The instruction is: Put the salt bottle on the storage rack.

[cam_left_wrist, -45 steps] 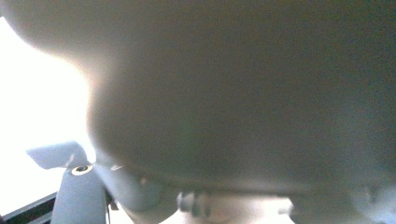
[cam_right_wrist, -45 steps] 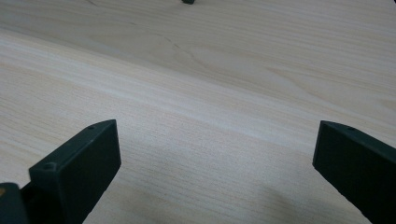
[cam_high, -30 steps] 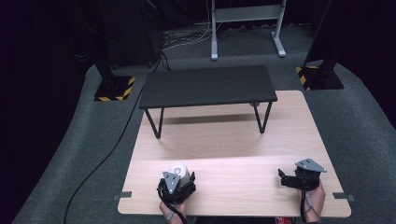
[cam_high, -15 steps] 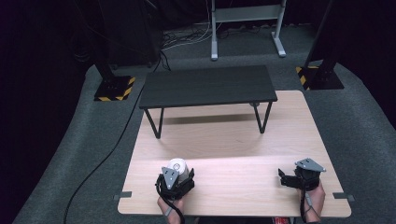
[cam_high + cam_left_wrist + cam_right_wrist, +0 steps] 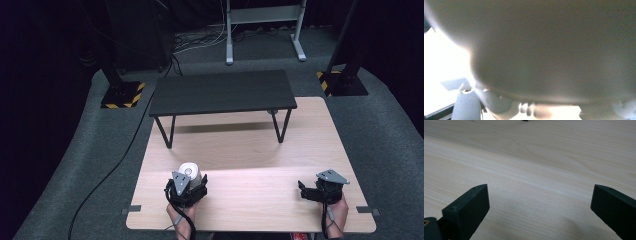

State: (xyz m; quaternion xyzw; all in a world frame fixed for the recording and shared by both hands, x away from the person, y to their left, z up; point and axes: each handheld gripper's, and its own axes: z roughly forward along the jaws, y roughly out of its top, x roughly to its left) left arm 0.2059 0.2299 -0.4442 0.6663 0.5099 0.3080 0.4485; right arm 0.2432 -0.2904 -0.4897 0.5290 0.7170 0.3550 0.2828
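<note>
A white round object (image 5: 189,171) is at the front left of the wooden table (image 5: 260,150). My left gripper (image 5: 188,181) sits right behind it, jaws around it and apparently shut on it. In the left gripper view the white object (image 5: 549,50) is a blurred pale mass pressed close to the camera, with one grey jaw at the lower left. My right gripper (image 5: 306,190) rests low at the front right, open. In the right gripper view the right gripper (image 5: 540,212) has its black jaws wide apart over bare wood.
A low black bench (image 5: 222,92) stands across the far half of the wooden table. On the grey floor, stands with yellow-black bases (image 5: 122,95) flank the table, and a black cable (image 5: 107,175) trails at the left.
My left gripper and the white object have shifted slightly forward, away from the table's front edge. The right gripper has stayed put.
</note>
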